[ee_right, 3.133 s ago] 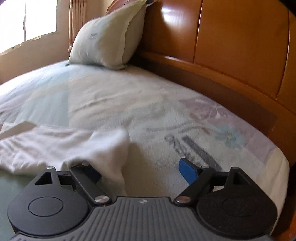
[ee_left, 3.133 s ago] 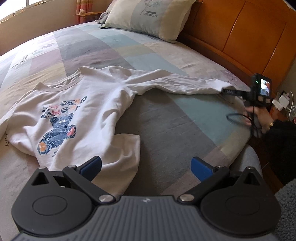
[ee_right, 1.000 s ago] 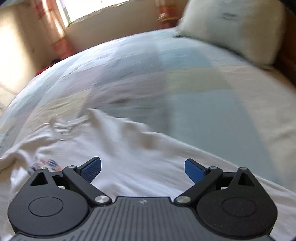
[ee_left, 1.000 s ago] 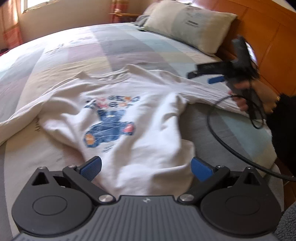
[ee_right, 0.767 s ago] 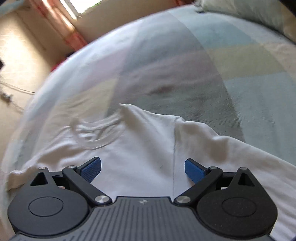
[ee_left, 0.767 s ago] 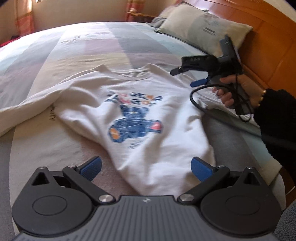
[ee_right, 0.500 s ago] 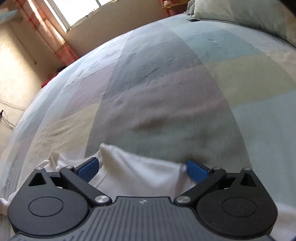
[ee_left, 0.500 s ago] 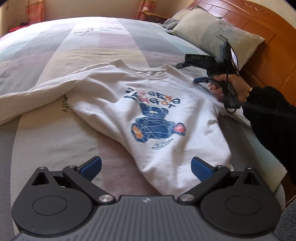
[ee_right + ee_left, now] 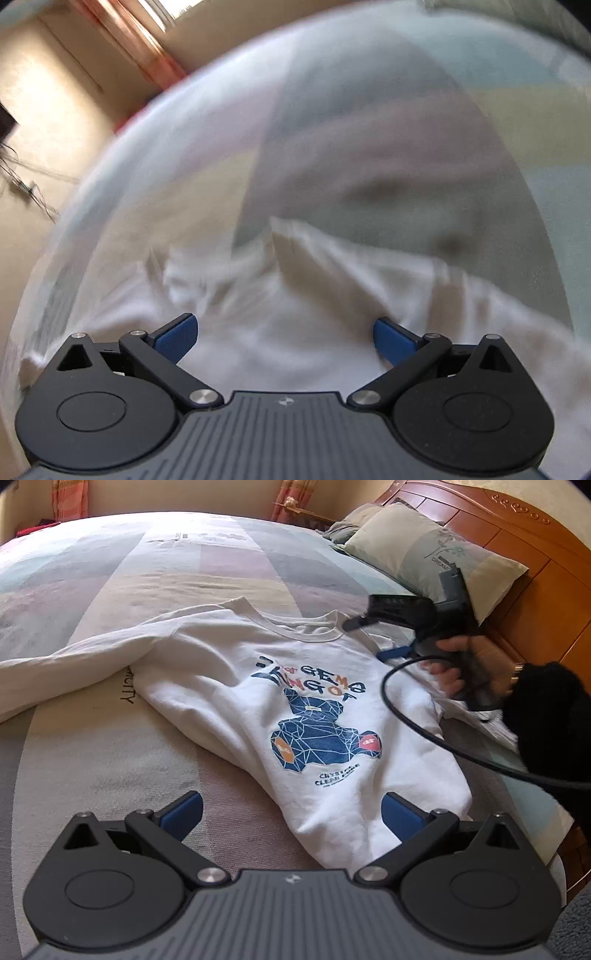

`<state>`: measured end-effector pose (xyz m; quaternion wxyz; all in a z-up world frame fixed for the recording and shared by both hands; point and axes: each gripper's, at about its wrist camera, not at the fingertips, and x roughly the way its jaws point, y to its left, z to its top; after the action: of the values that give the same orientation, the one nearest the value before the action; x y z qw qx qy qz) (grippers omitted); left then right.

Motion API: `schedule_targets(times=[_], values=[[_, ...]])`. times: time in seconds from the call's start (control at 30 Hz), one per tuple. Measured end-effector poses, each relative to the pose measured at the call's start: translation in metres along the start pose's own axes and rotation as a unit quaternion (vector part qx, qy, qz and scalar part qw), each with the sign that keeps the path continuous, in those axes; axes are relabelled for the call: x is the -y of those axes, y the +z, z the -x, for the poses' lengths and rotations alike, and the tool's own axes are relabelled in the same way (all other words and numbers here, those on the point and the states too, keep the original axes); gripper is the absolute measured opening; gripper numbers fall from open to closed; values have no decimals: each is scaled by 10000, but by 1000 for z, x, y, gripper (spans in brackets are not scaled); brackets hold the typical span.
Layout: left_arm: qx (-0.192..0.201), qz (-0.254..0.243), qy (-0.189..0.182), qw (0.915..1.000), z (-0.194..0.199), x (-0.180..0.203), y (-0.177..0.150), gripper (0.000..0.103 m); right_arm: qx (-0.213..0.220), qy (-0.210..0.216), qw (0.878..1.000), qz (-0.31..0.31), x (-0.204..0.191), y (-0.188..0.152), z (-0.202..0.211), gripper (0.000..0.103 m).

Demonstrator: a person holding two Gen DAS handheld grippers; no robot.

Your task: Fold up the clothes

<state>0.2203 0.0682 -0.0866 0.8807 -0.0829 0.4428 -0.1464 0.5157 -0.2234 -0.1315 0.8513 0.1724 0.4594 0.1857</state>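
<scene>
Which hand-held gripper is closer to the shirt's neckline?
Right. The right hand-held gripper hovers open just beside the collar at the shoulder, while the left hand-held gripper, also open, sits down at the white shirt's bottom hem.

Home bedroom: bed, pillow, headboard

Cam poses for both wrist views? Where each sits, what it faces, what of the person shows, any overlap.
Left wrist: sits behind the open left gripper near the hem, facing up the white bear-print sweatshirt toward the pale pillow and wooden headboard; shows the right gripper, hand and black sleeve.
Right wrist: sits behind the open right gripper over the sweatshirt's shoulder, facing across the pastel patchwork bedspread toward the curtained wall; motion-blurred, no body shows.
Shared: sweatshirt, bedspread.
</scene>
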Motion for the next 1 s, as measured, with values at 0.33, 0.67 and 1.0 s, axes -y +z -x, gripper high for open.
schedule_targets(times=[0.33,0.67,1.0], values=[[-39,28,-40,10000,-2,-6,-3,102,216,-248,9994,-129,-2,35,5,103],[-76,37,-10,10000,-12,-9,2,102,267,-931,9952,-168,27,3,13,103],[-78,31,17,10000,-9,-12,-1,102,83,-896,9953,357,-7,10,19,103]])
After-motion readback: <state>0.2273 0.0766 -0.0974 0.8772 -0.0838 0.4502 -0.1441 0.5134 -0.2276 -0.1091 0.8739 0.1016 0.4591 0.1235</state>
